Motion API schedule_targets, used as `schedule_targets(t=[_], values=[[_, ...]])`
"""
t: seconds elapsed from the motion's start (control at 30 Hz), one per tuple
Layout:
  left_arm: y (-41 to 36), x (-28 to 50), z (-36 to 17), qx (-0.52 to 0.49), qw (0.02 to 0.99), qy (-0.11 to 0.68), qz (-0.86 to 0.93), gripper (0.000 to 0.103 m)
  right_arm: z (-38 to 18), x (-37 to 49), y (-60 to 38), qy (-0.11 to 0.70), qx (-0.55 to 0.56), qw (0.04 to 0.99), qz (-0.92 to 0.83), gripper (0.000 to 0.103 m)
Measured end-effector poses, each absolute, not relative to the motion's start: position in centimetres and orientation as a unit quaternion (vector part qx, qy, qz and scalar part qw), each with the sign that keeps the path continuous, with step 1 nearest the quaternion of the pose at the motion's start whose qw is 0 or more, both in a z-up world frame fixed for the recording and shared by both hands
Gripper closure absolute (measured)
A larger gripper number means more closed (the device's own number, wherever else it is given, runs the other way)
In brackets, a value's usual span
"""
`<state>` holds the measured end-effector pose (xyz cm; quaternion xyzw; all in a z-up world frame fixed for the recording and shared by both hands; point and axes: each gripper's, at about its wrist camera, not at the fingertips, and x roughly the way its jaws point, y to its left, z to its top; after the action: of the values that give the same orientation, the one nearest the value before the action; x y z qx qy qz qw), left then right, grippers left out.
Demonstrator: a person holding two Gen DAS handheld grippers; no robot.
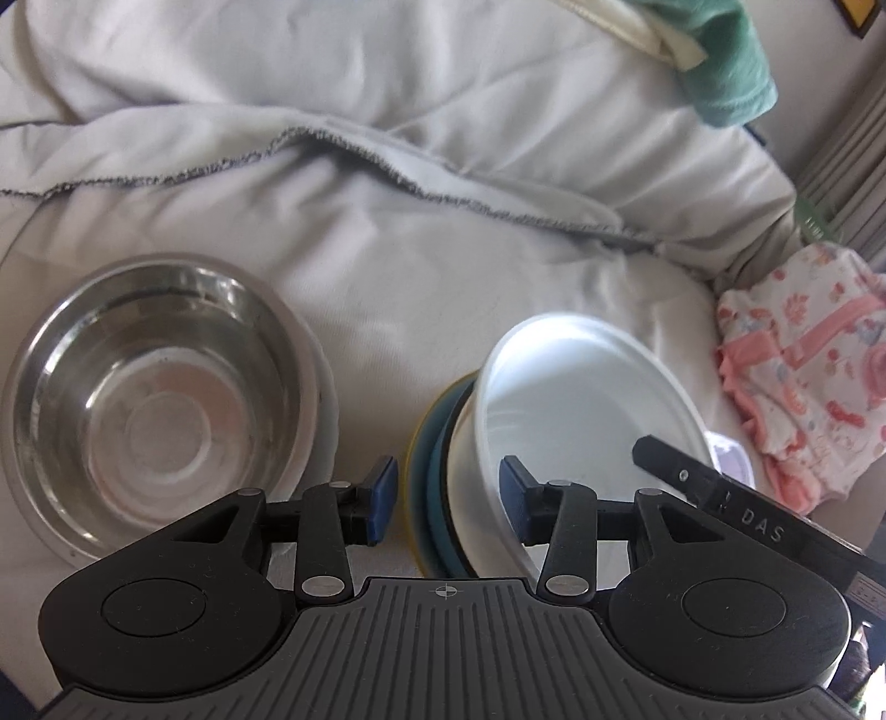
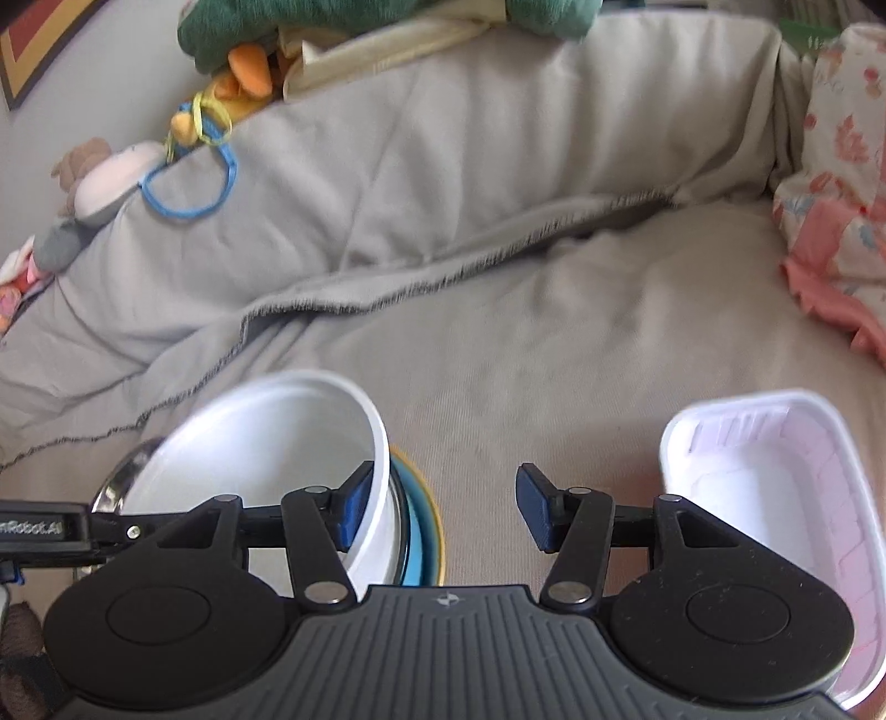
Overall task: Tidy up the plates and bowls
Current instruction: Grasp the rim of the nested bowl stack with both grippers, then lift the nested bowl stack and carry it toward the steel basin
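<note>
My left gripper [image 1: 447, 501] fingers stood apart astride rim of white bowl [image 1: 581, 421], gripping nothing; right gripper [image 2: 443, 512] open, empty. Bowl sat tilted on nested bowls; risk: soft bedding, stack tipping.

I see a pale grey blanket [image 2: 498, 343] with a frayed dark hem covering the couch. A pink floral cloth [image 1: 803, 387] lies bunched at its right edge. Green fabric [image 2: 332, 22], soft toys [image 2: 105, 177] and a blue ring [image 2: 188, 188] sit along the backrest.
</note>
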<state>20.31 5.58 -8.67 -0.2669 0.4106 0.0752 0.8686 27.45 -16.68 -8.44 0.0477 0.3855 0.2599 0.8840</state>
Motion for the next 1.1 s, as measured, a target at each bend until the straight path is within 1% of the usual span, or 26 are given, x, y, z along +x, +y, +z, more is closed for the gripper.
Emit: schedule_targets(t=[0.13, 0.27, 0.33, 0.37, 0.43, 0.77, 0.9, 1.0, 1.1], values=[[5.7, 21.0, -10.4, -0.276, 0.853, 0.436, 0.076, 0.056, -10.1, 28.3, -16.9, 0.448, 0.089, 0.839, 0.294, 0.049], [5.7, 21.5, -11.4, -0.291, 0.845, 0.444, 0.062, 0.06, -12.2, 29.0, -17.0, 0.499, 0.136, 0.796, 0.315, 0.049], [5.3, 21.8, -11.5, -0.285, 0.846, 0.448, 0.053, 0.059, -13.1, 29.2, -16.8, 0.521, 0.158, 0.772, 0.328, 0.049], [5.1, 21.9, -11.4, -0.278, 0.848, 0.449, 0.052, 0.058, -13.5, 29.2, -16.7, 0.531, 0.164, 0.762, 0.334, 0.045], [4.9, 21.9, -11.4, -0.269, 0.85, 0.449, 0.053, 0.059, -14.0, 29.1, -16.2, 0.543, 0.165, 0.752, 0.337, 0.045], [5.8, 21.5, -12.0, -0.306, 0.841, 0.443, 0.041, 0.059, -14.4, 28.1, -15.8, 0.544, 0.168, 0.753, 0.33, 0.044], [5.6, 21.1, -12.1, -0.305, 0.841, 0.445, 0.028, 0.059, -14.1, 27.5, -15.7, 0.538, 0.157, 0.762, 0.326, 0.043], [6.1, 20.8, -12.2, -0.319, 0.836, 0.446, 0.02, 0.06, -13.8, 26.7, -14.9, 0.528, 0.128, 0.775, 0.322, 0.041], [6.4, 20.4, -12.2, -0.331, 0.833, 0.444, 0.011, 0.06, -13.7, 26.4, -14.6, 0.528, 0.124, 0.776, 0.322, 0.037]])
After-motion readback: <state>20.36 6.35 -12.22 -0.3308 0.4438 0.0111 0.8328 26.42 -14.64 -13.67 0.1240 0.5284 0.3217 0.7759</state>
